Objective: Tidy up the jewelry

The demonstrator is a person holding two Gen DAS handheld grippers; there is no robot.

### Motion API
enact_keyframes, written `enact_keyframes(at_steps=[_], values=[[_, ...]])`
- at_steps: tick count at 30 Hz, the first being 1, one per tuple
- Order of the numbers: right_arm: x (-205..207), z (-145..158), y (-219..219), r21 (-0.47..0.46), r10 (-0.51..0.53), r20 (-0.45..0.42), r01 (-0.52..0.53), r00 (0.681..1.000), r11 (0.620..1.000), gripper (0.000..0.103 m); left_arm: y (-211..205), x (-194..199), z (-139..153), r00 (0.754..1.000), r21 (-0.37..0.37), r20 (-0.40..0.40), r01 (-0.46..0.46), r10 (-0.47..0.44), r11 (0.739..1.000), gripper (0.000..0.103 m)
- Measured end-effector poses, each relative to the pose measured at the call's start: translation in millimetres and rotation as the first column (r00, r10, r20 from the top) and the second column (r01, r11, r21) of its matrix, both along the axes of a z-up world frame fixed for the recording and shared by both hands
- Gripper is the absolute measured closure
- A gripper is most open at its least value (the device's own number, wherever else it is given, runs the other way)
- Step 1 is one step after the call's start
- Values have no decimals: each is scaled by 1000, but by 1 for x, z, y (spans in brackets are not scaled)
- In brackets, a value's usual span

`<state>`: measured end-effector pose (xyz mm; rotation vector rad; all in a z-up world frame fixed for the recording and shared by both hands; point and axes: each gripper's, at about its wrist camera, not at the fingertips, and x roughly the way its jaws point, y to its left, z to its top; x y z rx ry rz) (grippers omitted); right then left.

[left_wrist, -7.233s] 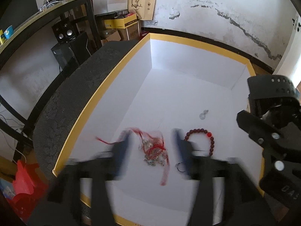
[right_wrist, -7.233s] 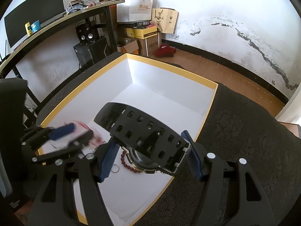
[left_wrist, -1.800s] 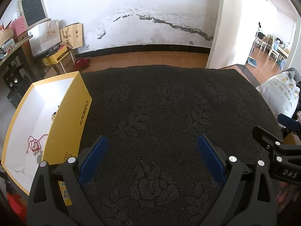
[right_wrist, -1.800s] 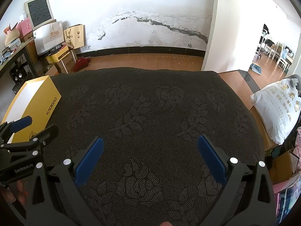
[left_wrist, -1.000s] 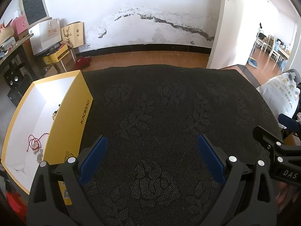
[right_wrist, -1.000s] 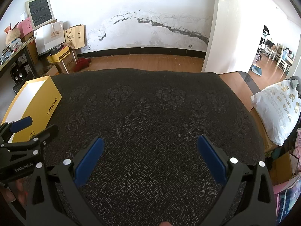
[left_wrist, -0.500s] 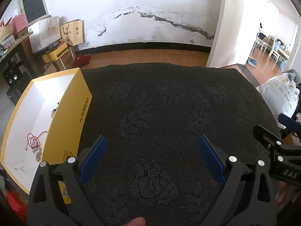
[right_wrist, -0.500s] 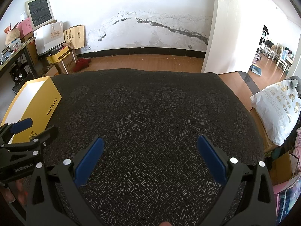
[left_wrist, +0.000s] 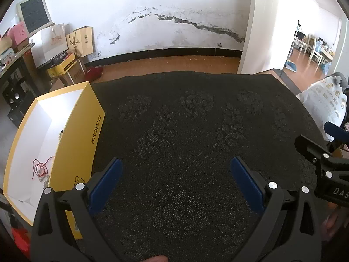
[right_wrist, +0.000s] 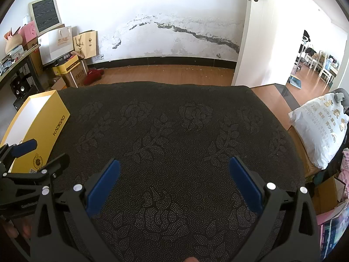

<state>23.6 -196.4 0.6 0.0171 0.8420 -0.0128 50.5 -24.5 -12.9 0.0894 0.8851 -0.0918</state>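
Jewelry: red-cord piece [left_wrist: 40, 168] sits in yellow box [left_wrist: 78, 135], white inside, left edge of left-wrist frame, on dark floral tablecloth [left_wrist: 185, 131]. L gripper [left_wrist: 176, 182] and R gripper [right_wrist: 174, 182] both spread wide over bare cloth, nothing held.

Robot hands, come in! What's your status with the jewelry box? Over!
Left gripper open, empty. Right gripper open, empty. Red string jewelry inside the yellow box, on the left. Dark patterned cloth bare ahead. Over.

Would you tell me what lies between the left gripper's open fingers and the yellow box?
Only bare patterned black cloth, seen in the left wrist view, separates left gripper from yellow box.
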Motion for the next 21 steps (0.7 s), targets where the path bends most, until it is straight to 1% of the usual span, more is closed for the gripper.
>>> enact_keyframes(at_steps=[3,7,13,16,18,21], values=[[0,0,0,-1,-1,1,1,1000,1000,6,0,-1,2,1000,5,20,-2,2,1000,6],[-1,0,-1,-3,-4,3,4,1000,1000,6,1,-1,3,1000,-19,12,-2,2,1000,6],[0,-1,0,-9,-6,5,6,1000,1000,6,-3,-3,2,1000,32,19,-20,20,999,6],[0,-1,-1,-12,-9,5,9,1000,1000,6,-2,-6,4,999,8,28,-22,22,1000,6],[0,0,-2,-13,-11,7,11,1000,1000,6,1,-6,6,999,-24,29,-25,26,999,6],[1,0,-2,-13,-12,8,12,1000,1000,6,3,-6,7,999,-20,37,-30,31,999,6]])
